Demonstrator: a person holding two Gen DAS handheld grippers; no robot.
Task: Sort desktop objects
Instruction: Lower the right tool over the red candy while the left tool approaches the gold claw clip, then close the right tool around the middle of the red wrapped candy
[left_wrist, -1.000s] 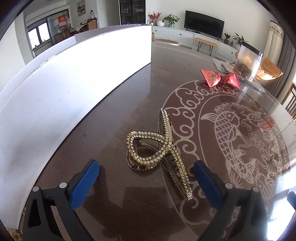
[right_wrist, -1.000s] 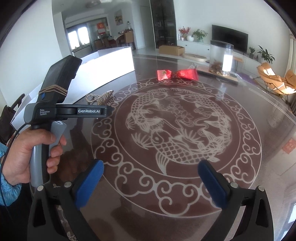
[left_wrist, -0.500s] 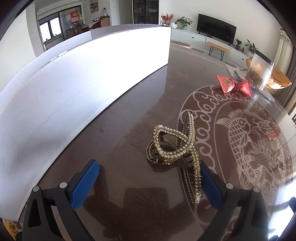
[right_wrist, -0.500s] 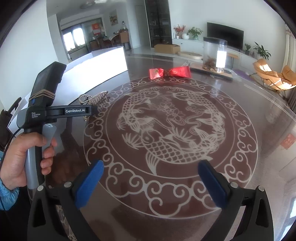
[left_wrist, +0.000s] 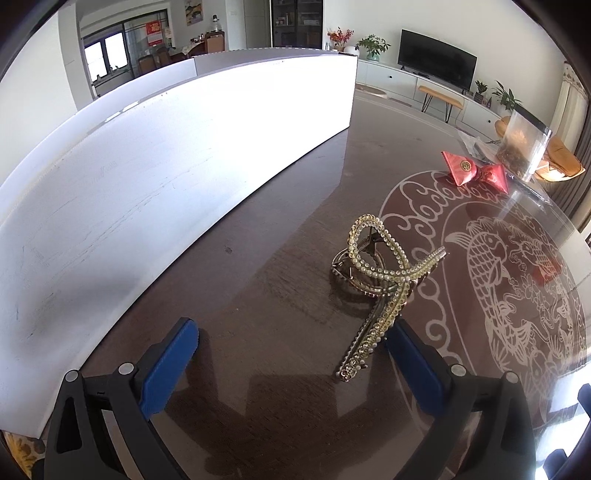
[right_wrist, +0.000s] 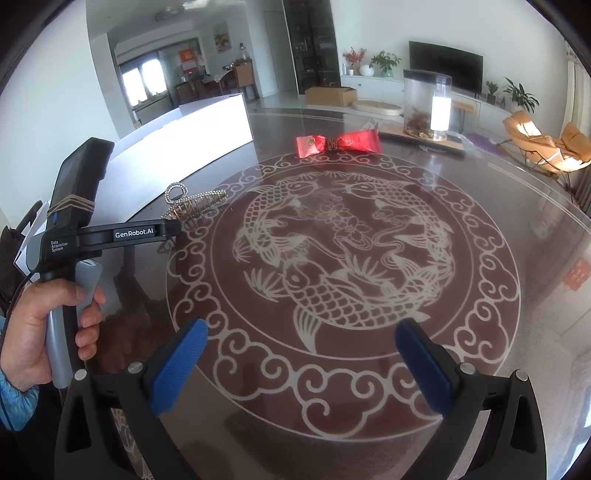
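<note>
The left gripper (left_wrist: 291, 347) hangs low over the table (left_wrist: 258, 295) with its jaws spread wide and nothing between them. The hair clip (left_wrist: 380, 280), gold and set with pearl-like beads, lies on the dark wood just ahead of it; the clip's long toothed end reaches down beside the inner face of the gripper's right finger (left_wrist: 413, 365), though whether the two touch cannot be told. The clip's looped handle stands up at the far end. To its left a long white box (left_wrist: 166, 177) runs along the table, its wall near the clip but apart from it. Farther off, at the edge of the carp pattern under the glass, lies a red bow (left_wrist: 476, 173), and beyond that a clear tank (left_wrist: 524, 147). The right gripper (right_wrist: 301, 360) is also wide open and holds nothing, hovering over the near rim of the carp pattern, well apart from both the clip and the bow. From its view the person's left hand (right_wrist: 44, 325) is seen wrapped around the left gripper's grey handle, with the clip just past that gripper's tip.
</note>
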